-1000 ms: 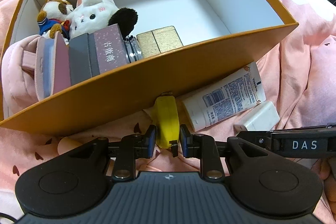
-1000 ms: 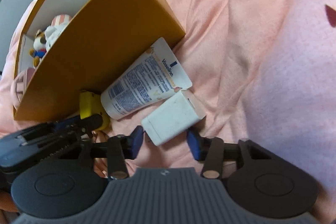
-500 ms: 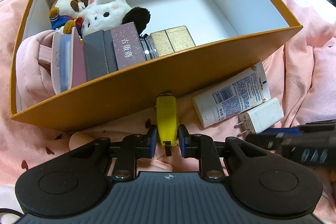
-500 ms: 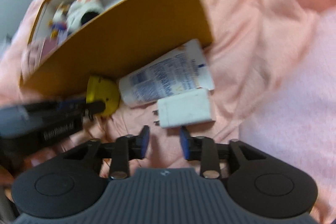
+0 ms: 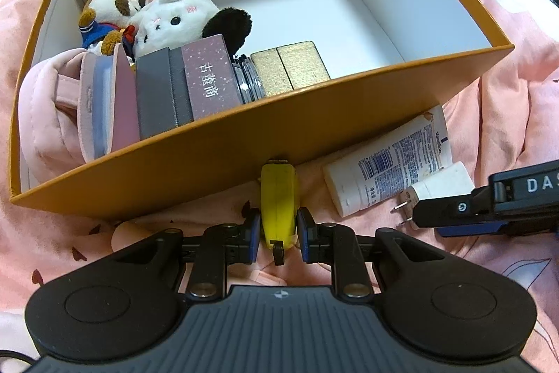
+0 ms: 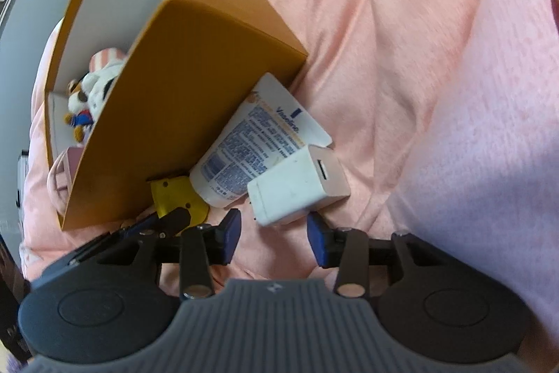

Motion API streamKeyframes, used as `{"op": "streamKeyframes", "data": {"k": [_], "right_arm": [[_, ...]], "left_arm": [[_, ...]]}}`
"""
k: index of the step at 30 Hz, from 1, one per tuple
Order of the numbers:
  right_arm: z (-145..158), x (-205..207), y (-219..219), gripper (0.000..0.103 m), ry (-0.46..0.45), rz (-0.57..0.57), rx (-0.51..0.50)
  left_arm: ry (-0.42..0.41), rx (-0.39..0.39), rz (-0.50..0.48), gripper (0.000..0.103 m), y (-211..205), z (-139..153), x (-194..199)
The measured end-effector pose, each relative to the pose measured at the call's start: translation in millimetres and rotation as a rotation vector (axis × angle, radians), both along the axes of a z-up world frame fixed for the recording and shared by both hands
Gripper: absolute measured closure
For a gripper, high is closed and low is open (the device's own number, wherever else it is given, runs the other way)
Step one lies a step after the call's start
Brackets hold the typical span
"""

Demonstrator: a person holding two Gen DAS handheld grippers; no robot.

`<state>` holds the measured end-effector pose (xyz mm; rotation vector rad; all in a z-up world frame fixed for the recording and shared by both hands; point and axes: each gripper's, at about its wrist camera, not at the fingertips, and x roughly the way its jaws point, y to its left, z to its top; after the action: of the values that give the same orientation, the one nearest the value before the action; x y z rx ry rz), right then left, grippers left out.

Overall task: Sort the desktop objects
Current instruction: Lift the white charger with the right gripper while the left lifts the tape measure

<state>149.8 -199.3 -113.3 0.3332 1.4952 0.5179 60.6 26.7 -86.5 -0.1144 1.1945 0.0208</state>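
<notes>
My left gripper (image 5: 278, 229) is shut on a yellow tape measure (image 5: 278, 198) that lies against the front wall of the orange box (image 5: 244, 142); the tape measure also shows in the right wrist view (image 6: 174, 201). My right gripper (image 6: 274, 233) is open, its fingers just short of either side of a white charger (image 6: 297, 184), also seen in the left wrist view (image 5: 443, 180). A white Vaseline tube (image 6: 258, 142) lies between charger and box, also in the left wrist view (image 5: 391, 163).
The box holds plush toys (image 5: 167, 16), a pink pouch (image 5: 101, 97), upright small boxes (image 5: 188, 83) and gold cases (image 5: 290, 69); its right half shows bare white floor. Pink bedding (image 6: 419, 58) lies all around.
The left gripper has risen and pulled back slightly, still clamped on the tape measure. The right gripper narrowed and swung, and now is open wide at the charger.
</notes>
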Motion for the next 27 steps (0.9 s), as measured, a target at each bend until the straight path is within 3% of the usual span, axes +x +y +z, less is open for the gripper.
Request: {"op": "streamKeyframes", "data": {"k": [4, 7, 15, 22, 27], "right_arm": [[-3.6, 2.4, -2.1, 0.058, 0.022, -0.058, -0.008], [-2.0, 2.8, -8.9, 0.051, 0.035, -0.128, 0.012], [-3.6, 2.1, -13.5, 0.054, -0.006, -0.254, -0.032], [11.2, -12.8, -0.9, 0.057, -0.133, -0.086, -0.070], [30.8, -39.8, 24.8, 0.064, -0.289, 0.232, -0.200]], "left_arm": [[-0.025, 0.007, 0.003, 0.078, 1.8, 3.6, -0.2], [-0.051, 0.013, -0.007, 0.075, 3.0, 8.3, -0.3], [-0.055, 0.007, -0.005, 0.075, -1.3, 3.5, 2.1], [-0.056, -0.015, 0.002, 0.079, -5.5, 4.9, -5.5], [-0.051, -0.020, -0.004, 0.080, -3.2, 4.0, -1.8]]}}
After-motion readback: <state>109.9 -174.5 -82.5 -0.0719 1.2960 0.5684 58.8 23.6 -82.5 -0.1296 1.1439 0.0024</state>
